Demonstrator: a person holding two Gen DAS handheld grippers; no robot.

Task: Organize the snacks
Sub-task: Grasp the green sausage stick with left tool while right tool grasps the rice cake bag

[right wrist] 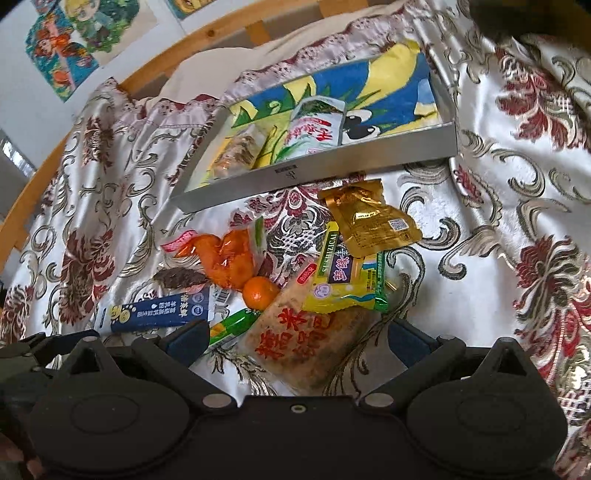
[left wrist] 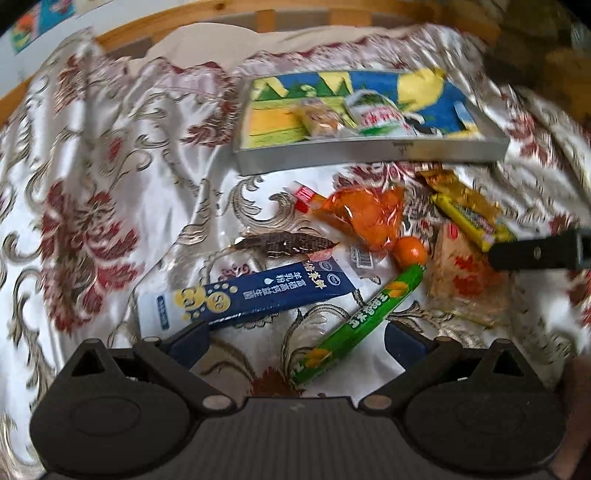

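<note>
A shallow silver box (left wrist: 369,153) (right wrist: 317,173) with a colourful picture on its floor lies on the cloth and holds a white-green pack (left wrist: 380,116) (right wrist: 314,129) and a clear-wrapped pastry (left wrist: 319,120) (right wrist: 236,153). In front of it lie loose snacks: a green sausage stick (left wrist: 369,314) (right wrist: 231,328), a dark blue stick pack (left wrist: 258,295) (right wrist: 159,312), an orange bag (left wrist: 365,218) (right wrist: 229,258), a small orange (left wrist: 410,251) (right wrist: 260,291), a yellow pack (left wrist: 472,221) (right wrist: 347,275), a gold pouch (right wrist: 373,218) and a pale rice-cake bag (left wrist: 461,277) (right wrist: 306,339). My left gripper (left wrist: 297,341) is open over the green stick. My right gripper (right wrist: 297,341) is open over the rice-cake bag.
A white satin cloth (left wrist: 110,166) (right wrist: 498,184) with red and gold flowers covers the surface. A wooden rail (left wrist: 258,14) (right wrist: 166,59) runs along the far edge, with drawings on the wall (right wrist: 74,40) behind. The right gripper's black finger (left wrist: 535,253) enters the left view.
</note>
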